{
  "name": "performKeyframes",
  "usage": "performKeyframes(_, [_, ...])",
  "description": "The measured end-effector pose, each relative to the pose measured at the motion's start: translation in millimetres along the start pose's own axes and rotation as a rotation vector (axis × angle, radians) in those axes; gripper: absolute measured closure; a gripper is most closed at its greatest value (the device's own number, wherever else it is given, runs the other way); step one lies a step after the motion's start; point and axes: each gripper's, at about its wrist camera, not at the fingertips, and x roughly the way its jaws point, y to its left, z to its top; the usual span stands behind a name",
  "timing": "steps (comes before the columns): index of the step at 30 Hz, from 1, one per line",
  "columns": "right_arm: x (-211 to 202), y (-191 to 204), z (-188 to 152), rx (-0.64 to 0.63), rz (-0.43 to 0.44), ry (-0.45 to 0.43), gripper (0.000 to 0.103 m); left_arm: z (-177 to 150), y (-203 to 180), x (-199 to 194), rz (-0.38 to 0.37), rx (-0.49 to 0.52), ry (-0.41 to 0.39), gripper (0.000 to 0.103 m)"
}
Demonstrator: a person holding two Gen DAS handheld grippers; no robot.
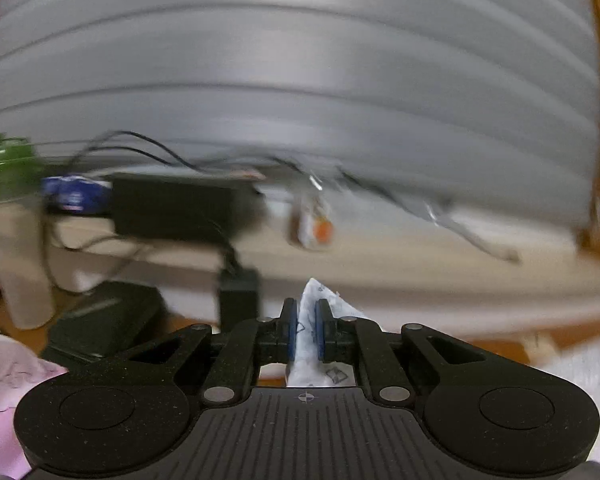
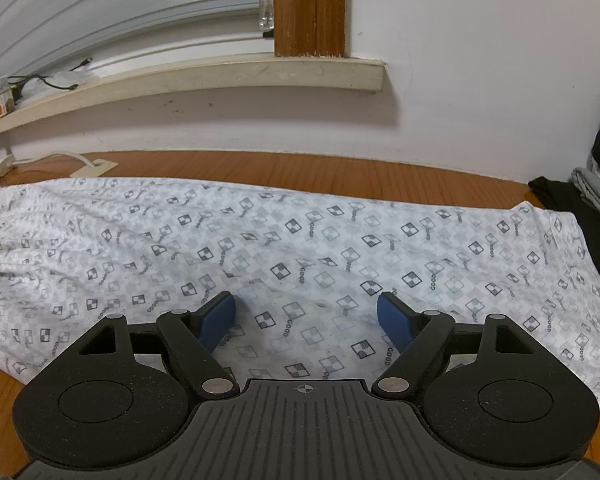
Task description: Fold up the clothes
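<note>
A wooden table (image 2: 340,172) runs along a pale wall under a window sill (image 2: 220,76). Spread flat across the table lies a white shirt (image 2: 300,240) printed with small grey and black checked squares. Its long axis runs left to right across the right wrist view, reaching from the left edge almost to a pile of dark and grey clothes (image 2: 596,184) at the far right.

The right gripper (image 2: 307,320) hovers over the near middle of the shirt, pointing down and away toward the wall. Its blue fingers (image 2: 216,322) are spread wide, with printed cloth lying between and beneath them. Whether the tips touch the fabric cannot be told; they pinch nothing.

The left gripper (image 1: 305,330) appears in a heavily blurred view facing the sill and the ribbed grey shutter (image 1: 300,60) above it. Its fingers (image 1: 290,330) are pressed nearly together, pinching a peak of the same printed cloth that stands up between the pads. A pink garment (image 1: 4,392) lies at the near left of that view. Black boxes and cables sit on the sill beyond, too smeared to identify.

So the left hand already holds an edge of the shirt, likely its left end, while the right hand is nearer the middle. The fold probably depends on the right fingers closing on the cloth directly below them.
</note>
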Motion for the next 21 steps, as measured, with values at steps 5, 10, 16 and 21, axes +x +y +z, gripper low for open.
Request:
performKeyframes(5, [0,-1,0,-0.001,0.002,0.000,0.026,-23,-3,38,0.147,0.097,0.216,0.090])
performKeyframes(10, [1,-2,0,-0.002,0.005,0.000,0.026,-35,-12,29,0.201,0.139,0.211,0.079])
performKeyframes(16, [1,-2,0,-0.002,0.007,0.000,0.026,-33,-55,11,0.108,0.242,0.172,0.062])
performKeyframes(21, [1,-3,0,-0.004,0.009,0.000,0.026,-44,-83,-11,0.008,0.273,0.179,0.062])
